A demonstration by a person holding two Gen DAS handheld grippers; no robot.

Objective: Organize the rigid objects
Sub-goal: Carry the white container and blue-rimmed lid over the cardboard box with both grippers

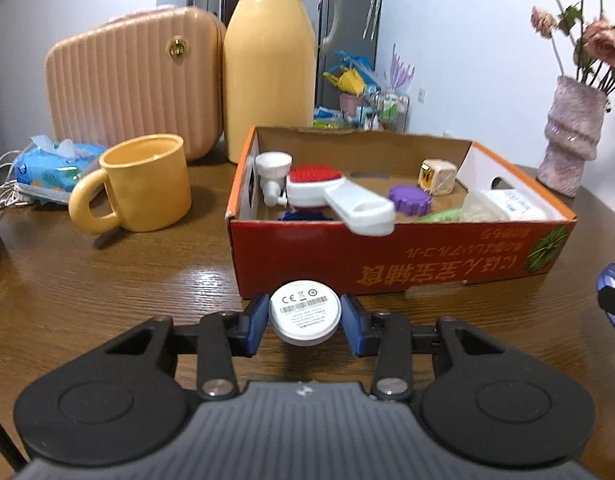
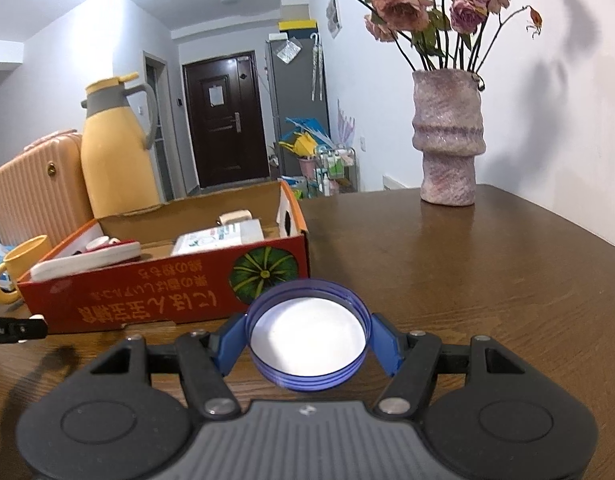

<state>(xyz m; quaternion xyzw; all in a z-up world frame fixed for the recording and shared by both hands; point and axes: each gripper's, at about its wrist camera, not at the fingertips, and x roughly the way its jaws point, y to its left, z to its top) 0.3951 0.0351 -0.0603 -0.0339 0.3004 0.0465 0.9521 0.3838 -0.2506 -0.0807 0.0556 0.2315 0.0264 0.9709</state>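
My left gripper (image 1: 304, 316) is shut on a small round white disc (image 1: 304, 312) with a printed label, held just above the wooden table in front of the red cardboard box (image 1: 387, 256). In the box lie a white and red brush (image 1: 327, 192), a purple cap (image 1: 410, 199), a small white faucet piece (image 1: 272, 176), a cream cube (image 1: 438, 176) and a plastic pack (image 1: 507, 206). My right gripper (image 2: 307, 340) is shut on a blue lid (image 2: 307, 336) with a white inside, to the right of the same box (image 2: 167, 292).
A yellow mug (image 1: 143, 184), a yellow thermos jug (image 1: 269, 60), a peach ribbed case (image 1: 127, 80) and a blue tissue pack (image 1: 51, 164) stand left of and behind the box. A pink vase (image 2: 447, 140) with dried roses stands at the table's far right.
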